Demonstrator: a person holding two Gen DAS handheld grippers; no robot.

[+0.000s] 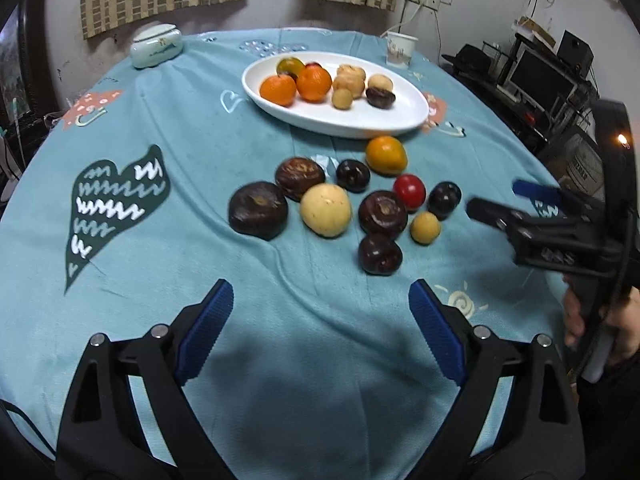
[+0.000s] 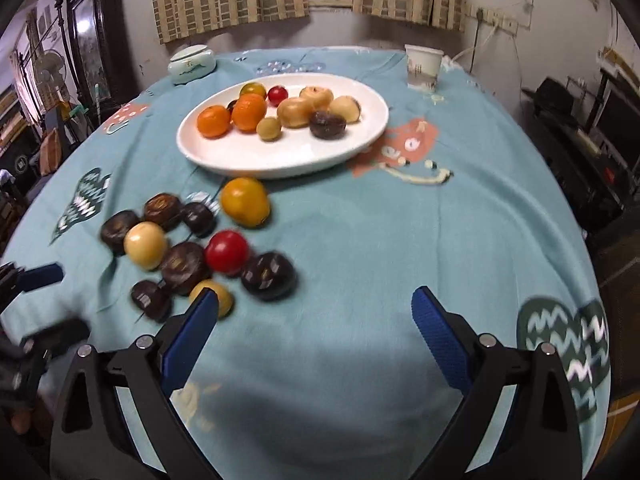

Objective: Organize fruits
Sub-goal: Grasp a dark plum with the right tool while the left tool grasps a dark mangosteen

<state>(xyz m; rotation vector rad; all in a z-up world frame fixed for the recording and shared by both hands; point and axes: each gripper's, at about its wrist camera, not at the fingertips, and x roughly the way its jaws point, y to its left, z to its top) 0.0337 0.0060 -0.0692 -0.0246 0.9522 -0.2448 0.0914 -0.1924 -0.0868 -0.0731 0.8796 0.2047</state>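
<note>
On the teal patterned tablecloth (image 1: 200, 128), both wide-open, empty grippers (image 1: 320, 320) (image 2: 316, 320) are facing smooth round loose fruits (image 1: 326, 210), probably roll-prone, best pinched across their middles.

The bench wears a soft, matt cloth (image 1: 200, 128); the white plate (image 1: 404, 120) looks glossy ceramic, and the dark fruit (image 1: 258, 210) are smooth (faintly shiny).

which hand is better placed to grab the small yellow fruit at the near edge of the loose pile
Right. The small yellow fruit lies just past a fingertip of the open right tongs; the open left tongs hang farther back.
</note>
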